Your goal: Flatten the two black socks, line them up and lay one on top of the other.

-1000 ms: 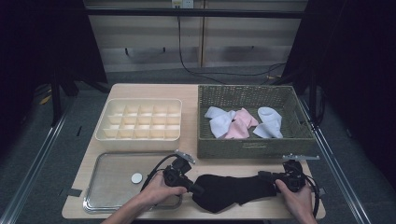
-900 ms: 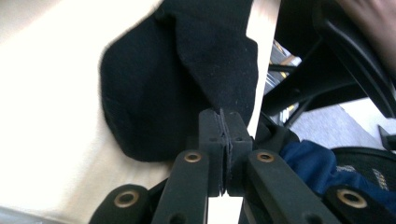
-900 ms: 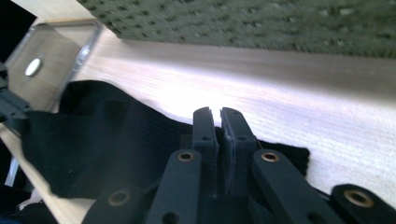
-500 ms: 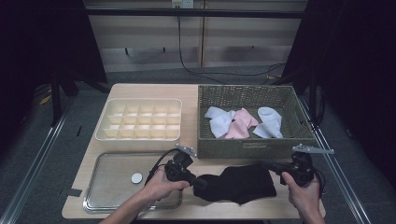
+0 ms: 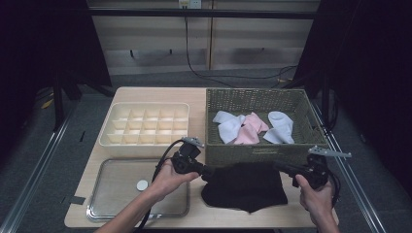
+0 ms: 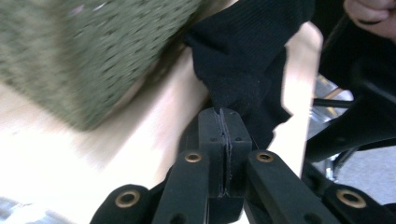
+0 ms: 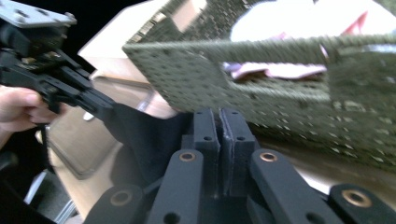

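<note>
A black cloth (image 5: 248, 187) is stretched between both grippers, just in front of the woven basket (image 5: 252, 154). My left gripper (image 5: 206, 172) is shut on its left edge. In the left gripper view the jaws (image 6: 223, 112) are pressed together on a bunched fold of the black cloth (image 6: 247, 46), beside the basket wall (image 6: 84, 56). My right gripper (image 5: 281, 166) is shut on the right edge. In the right gripper view its jaws (image 7: 220, 112) meet where the black cloth (image 7: 144, 135) ends, and the left gripper (image 7: 100, 105) shows across the cloth.
The basket holds white cloths (image 5: 228, 127) and a pink one (image 5: 251, 127). A cream compartment tray (image 5: 104, 141) stands at the back left. A metal tray (image 5: 111, 204) at the front left carries a small white disc (image 5: 142, 185). The table's front edge (image 5: 194, 224) is close.
The black cloth has gone from a bunched heap near the front edge to a wider, spread shape close to the basket. My right gripper moved right and away from the left.
</note>
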